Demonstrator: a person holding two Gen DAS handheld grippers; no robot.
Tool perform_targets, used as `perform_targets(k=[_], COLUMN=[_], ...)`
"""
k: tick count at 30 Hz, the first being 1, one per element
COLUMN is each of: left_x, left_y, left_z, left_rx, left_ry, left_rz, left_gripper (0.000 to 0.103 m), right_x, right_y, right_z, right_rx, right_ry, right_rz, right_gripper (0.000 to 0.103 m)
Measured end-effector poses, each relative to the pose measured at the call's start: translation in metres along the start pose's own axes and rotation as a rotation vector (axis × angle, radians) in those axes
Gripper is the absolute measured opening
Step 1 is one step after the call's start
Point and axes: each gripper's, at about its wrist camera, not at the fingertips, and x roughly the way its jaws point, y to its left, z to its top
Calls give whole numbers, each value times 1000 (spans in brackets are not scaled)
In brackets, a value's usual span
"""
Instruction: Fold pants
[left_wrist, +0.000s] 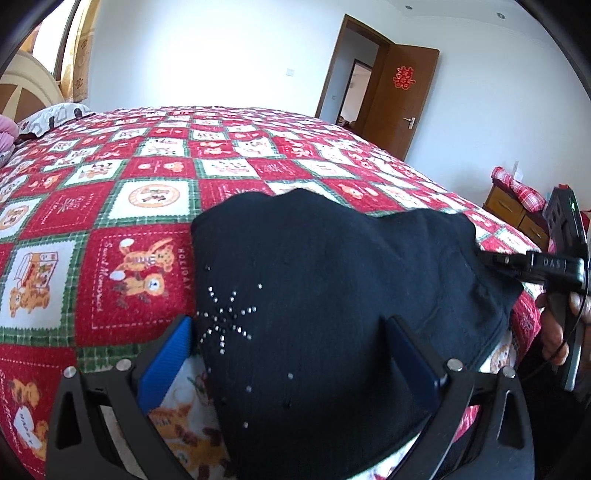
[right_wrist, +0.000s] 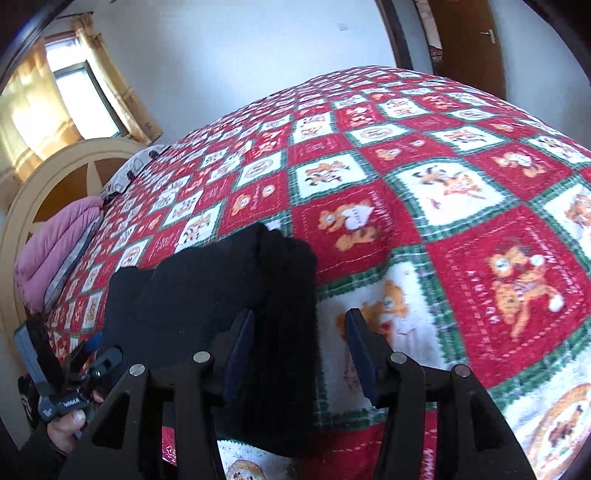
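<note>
Pants (left_wrist: 332, 295) bunched in black heap on bed (left_wrist: 110, 206), near edge (folded, looks like). Left gripper (left_wrist: 291, 343) jaws apart, straddling heap, no pinch. Right gripper (right_wrist: 299, 350) apart, empty, heap's edge at its 9 o'clock finger.

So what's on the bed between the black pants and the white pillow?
Just the red checked blanket, with nothing on it. The left wrist view shows that stretch from the pants to the pillow bare.
</note>
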Motion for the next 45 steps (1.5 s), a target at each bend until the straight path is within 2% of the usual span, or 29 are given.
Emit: perform_targets(k=[10,13,16,20,23,26,28,29,31,34,39,45], left_x=[2,3,1,-3,-3,-5,-7,-9,-10,-11,-23,-41], left_y=[-1,0,0,2,2,-2,-4,-6,-7,-5,0,13], left_z=[-1,0,-1,-2,-1,-1,0,0,1,2,4,16], left_rx=[17,19,23,-2,-4,4,14,19,24,13,-11,-54], left_ry=[25,28,22,9,5,-3,1,1,6,10,-35,-91], left_rz=[-1,-13,-21,-37,-39,-32,-40,-45,-63,-97,-101,-118], left_gripper=[103,103,103,99,97,85,69,65,47,31,13,11], right_x=[7,10,13,13,15,17,13,10,5,-1,-13,-30], right_y=[-5,-14,-10,2,-5,-10,-4,0,7,14,23,45], right_z=[-7,-5,-6,-10,-9,-10,-11,-11,-12,-13,-12,-4], right_rx=[23,64,60,25,64,94,68,51,24,-4,-22,-83], right_ry=[23,37,46,60,67,67,48,37,21,1,-37,-72], right_rz=[81,121,113,141,174,192,182,174,165,156,160,189], right_gripper=[53,53,53,42,37,33,30,28,27,26,25,25])
